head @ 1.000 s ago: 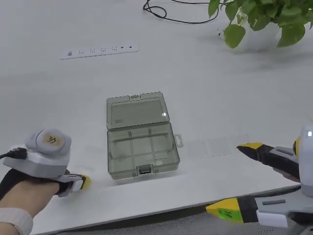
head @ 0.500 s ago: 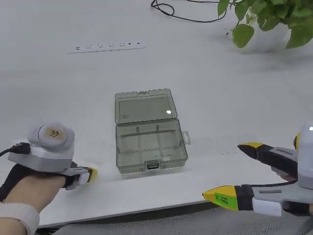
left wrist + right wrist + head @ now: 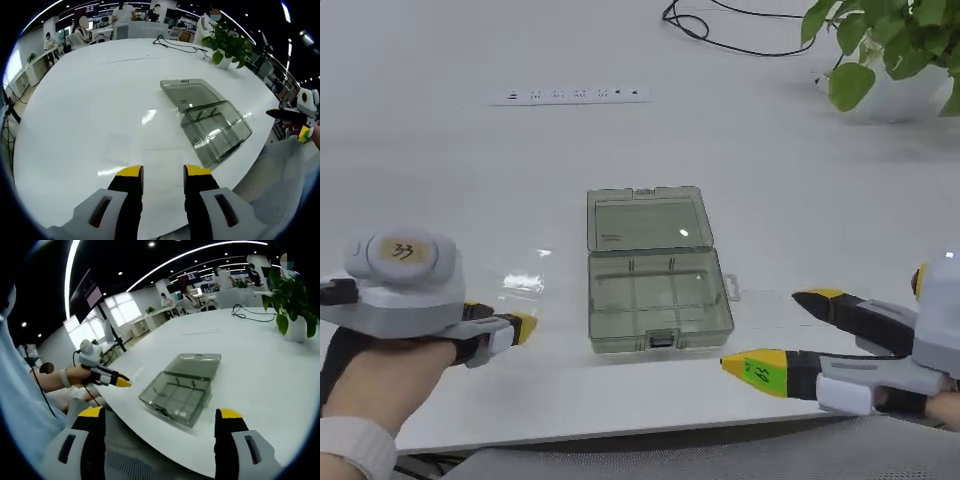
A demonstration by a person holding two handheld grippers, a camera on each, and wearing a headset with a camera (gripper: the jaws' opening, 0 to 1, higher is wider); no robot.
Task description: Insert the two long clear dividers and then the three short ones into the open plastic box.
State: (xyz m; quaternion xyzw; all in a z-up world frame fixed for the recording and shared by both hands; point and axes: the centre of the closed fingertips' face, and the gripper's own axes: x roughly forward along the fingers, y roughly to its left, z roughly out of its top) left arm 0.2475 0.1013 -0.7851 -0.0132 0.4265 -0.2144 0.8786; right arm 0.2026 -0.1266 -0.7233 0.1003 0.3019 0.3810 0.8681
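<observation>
The right gripper [image 3: 788, 332] hangs empty with jaws spread wide, likely readied for the faint clear sheets, possibly the dividers [image 3: 765, 297], lying just right of the open plastic box [image 3: 660, 305]; the left gripper [image 3: 164, 172], jaws slightly apart and empty, waits on the box's other side

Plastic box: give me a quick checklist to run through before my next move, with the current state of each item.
1. Plastic box open: ok, the lid lies flat behind the tray.
2. Box between both tongs on the table: ok.
3. Left tongs open, holding nothing: ok.
4. Right tongs open, holding nothing: ok, jaws wide apart.
5. Dividers located: cannot tell, clear plastic is too faint against the white table.
6. Box interior free of dividers: cannot tell, lines show inside.
</observation>
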